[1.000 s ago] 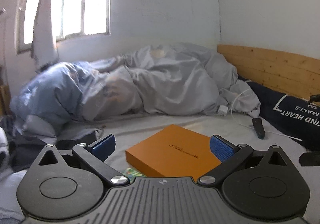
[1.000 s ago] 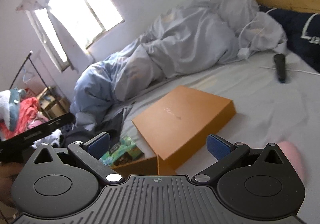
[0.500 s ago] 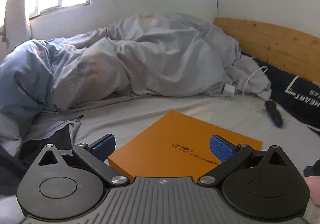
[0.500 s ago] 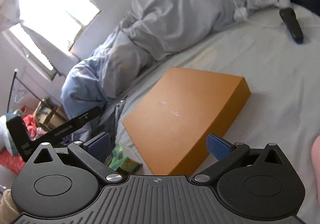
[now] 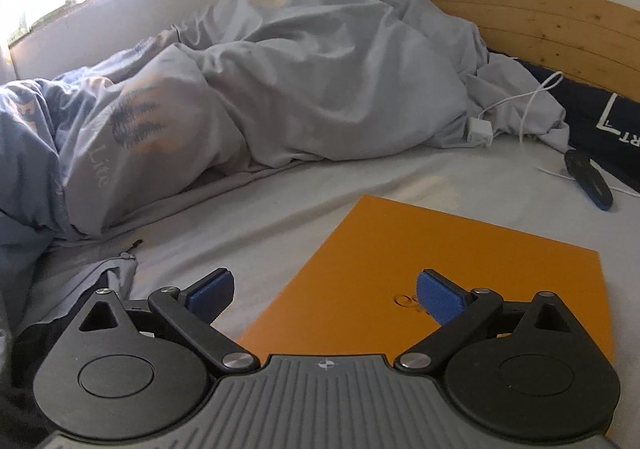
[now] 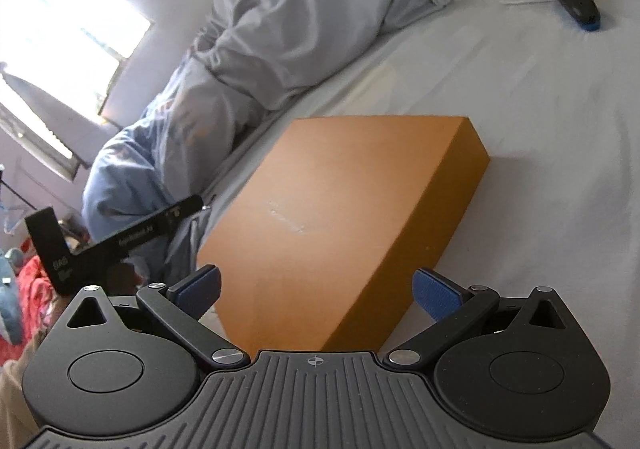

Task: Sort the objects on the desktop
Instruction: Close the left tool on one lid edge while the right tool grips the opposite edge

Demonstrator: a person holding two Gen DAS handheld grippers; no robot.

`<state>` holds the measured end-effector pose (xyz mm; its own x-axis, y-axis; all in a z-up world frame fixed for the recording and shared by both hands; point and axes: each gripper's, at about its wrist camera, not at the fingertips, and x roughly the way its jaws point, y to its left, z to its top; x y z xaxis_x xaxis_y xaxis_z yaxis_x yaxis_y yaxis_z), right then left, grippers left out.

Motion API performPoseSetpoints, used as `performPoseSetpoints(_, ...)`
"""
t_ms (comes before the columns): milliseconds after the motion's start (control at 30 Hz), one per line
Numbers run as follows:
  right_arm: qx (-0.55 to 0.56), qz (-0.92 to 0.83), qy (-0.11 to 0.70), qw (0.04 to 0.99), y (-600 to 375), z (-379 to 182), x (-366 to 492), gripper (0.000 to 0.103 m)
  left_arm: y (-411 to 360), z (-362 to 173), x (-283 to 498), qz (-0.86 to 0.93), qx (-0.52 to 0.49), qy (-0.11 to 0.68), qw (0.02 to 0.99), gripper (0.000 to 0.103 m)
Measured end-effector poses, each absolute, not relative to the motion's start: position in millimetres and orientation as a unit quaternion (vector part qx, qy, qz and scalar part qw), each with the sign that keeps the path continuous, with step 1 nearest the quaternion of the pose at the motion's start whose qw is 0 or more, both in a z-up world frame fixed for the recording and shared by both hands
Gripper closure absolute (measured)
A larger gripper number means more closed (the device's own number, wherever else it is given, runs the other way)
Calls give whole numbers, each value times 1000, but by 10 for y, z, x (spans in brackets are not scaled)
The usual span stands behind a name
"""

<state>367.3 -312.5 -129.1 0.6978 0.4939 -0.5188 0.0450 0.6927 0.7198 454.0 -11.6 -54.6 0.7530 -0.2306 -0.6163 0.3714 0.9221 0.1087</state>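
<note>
The orange box (image 6: 344,225) lies flat on the bed sheet (image 6: 540,153), directly ahead of both claws, its long axis running away from them. The left gripper (image 5: 326,293) and right gripper (image 6: 318,287) are both held spread apart and empty, the right nearer its near edge.

Both wrist views look low, close across the orange box (image 5: 460,273) (image 6: 344,217).
</note>
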Motion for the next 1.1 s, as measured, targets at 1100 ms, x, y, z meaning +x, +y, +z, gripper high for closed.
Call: performPoseSetpoints(1100, 363, 104, 414, 829, -3002, -1699, 3900, 24, -82, -1115, 5415, -247, 62, 429, 867, 9)
